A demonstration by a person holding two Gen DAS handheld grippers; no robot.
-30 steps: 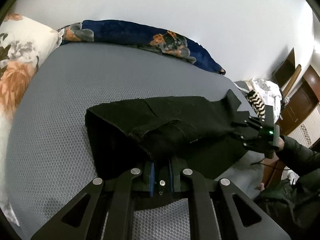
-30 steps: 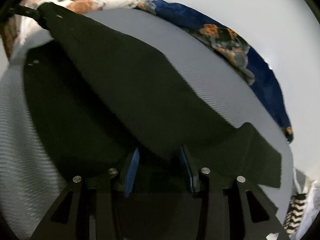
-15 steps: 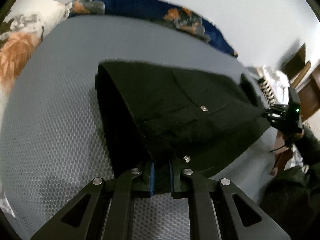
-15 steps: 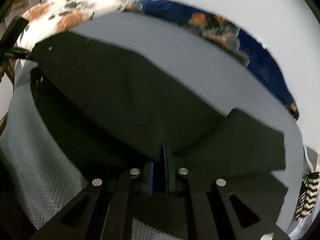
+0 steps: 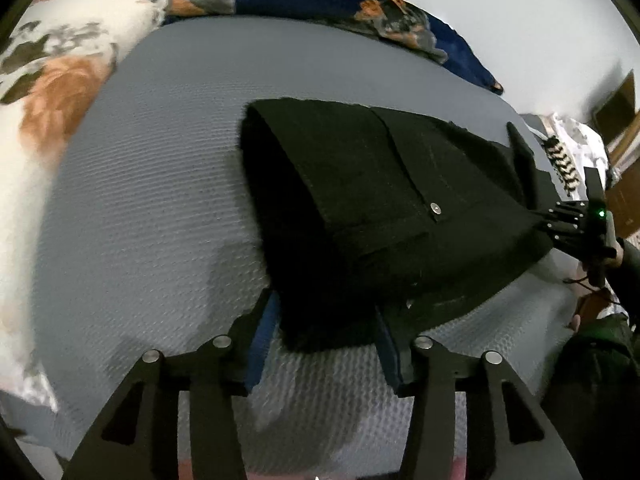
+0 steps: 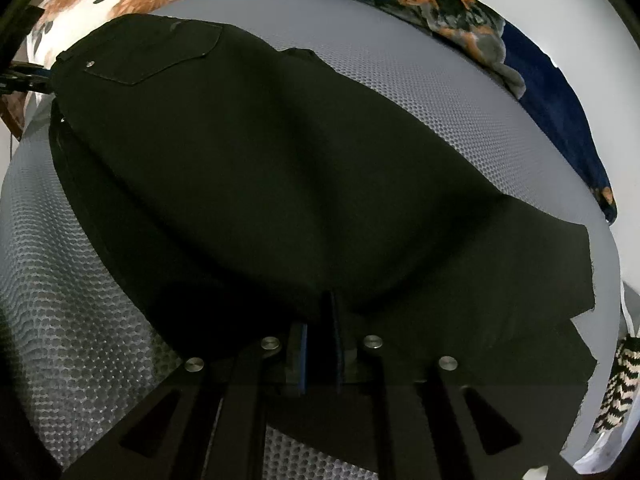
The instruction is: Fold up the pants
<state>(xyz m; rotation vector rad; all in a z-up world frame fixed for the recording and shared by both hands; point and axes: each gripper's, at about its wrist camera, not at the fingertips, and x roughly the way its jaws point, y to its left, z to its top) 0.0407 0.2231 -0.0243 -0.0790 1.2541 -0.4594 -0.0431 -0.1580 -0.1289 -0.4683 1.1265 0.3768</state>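
Black pants (image 5: 380, 184) lie folded over on the grey mattress (image 5: 160, 160), a back pocket with a metal button facing up. My left gripper (image 5: 324, 312) points down at their near corner. Its jaws are opening, and the cloth lies loose between the blue pads (image 5: 260, 336) without being pressed. In the right wrist view the pants (image 6: 260, 160) fill the middle, and my right gripper (image 6: 322, 320) pinches a ridge of the cloth, its jaws starting to part. The right gripper (image 5: 576, 220) also shows at the pants' far right end, and the left gripper (image 6: 24, 76) at the picture's left edge.
A white and orange floral pillow (image 5: 48, 80) lies at the left of the bed. A navy floral blanket (image 5: 360, 12) runs along the wall. A zebra-striped item (image 5: 564, 164) and wooden furniture sit past the bed's right edge. A person's dark sleeve (image 5: 628, 264) is at the right.
The left jaws went from shut on the pants' corner to apart, and the lifted layer sank onto the bed. The right jaws, apart a second ago, closed on the cloth.
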